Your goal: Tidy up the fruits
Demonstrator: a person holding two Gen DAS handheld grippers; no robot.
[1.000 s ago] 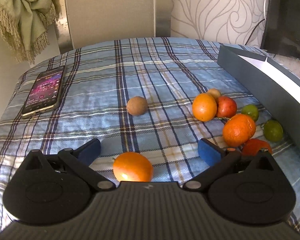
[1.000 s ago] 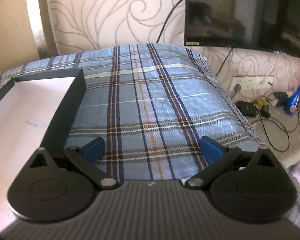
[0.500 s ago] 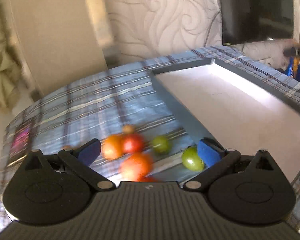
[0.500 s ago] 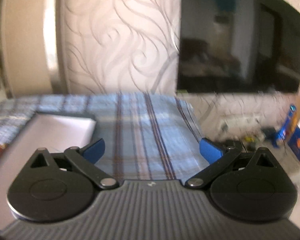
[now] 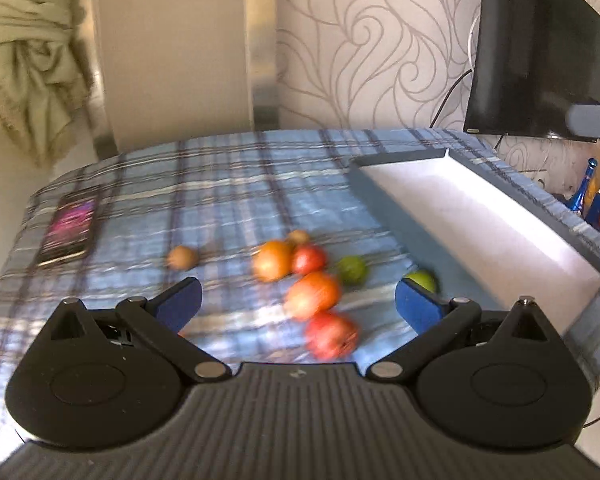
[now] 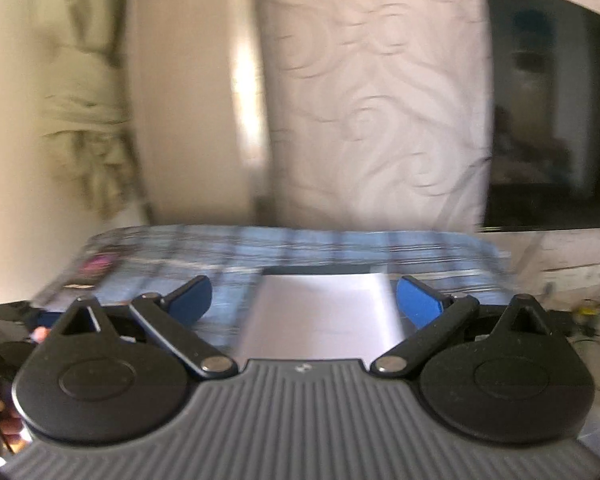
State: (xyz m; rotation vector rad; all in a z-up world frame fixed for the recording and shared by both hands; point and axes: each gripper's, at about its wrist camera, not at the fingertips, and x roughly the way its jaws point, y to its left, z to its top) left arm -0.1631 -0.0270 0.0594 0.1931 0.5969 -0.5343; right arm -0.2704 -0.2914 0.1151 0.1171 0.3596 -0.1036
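In the blurred left wrist view several fruits lie on a blue plaid cloth: an orange (image 5: 273, 261), a red fruit (image 5: 309, 259), another orange (image 5: 313, 295), a red-orange fruit (image 5: 332, 335), two green fruits (image 5: 352, 269) (image 5: 421, 280) and a brown fruit (image 5: 183, 257). A dark box with a white inside (image 5: 476, 216) lies to their right. My left gripper (image 5: 298, 304) is open and empty above the fruits. My right gripper (image 6: 304, 298) is open and empty, held above the near end of the box (image 6: 320, 312).
A phone (image 5: 70, 232) lies at the cloth's far left, also in the right wrist view (image 6: 96, 268). A television (image 5: 540, 48) hangs on the patterned wall at the right. A beige cloth (image 5: 24, 80) hangs at the left. Clutter (image 5: 596, 208) stands beyond the box.
Both grippers have risen and pulled back. The left view has swung right from the lone orange and now takes in the fruit cluster and the box. The right view has swung left over the box.
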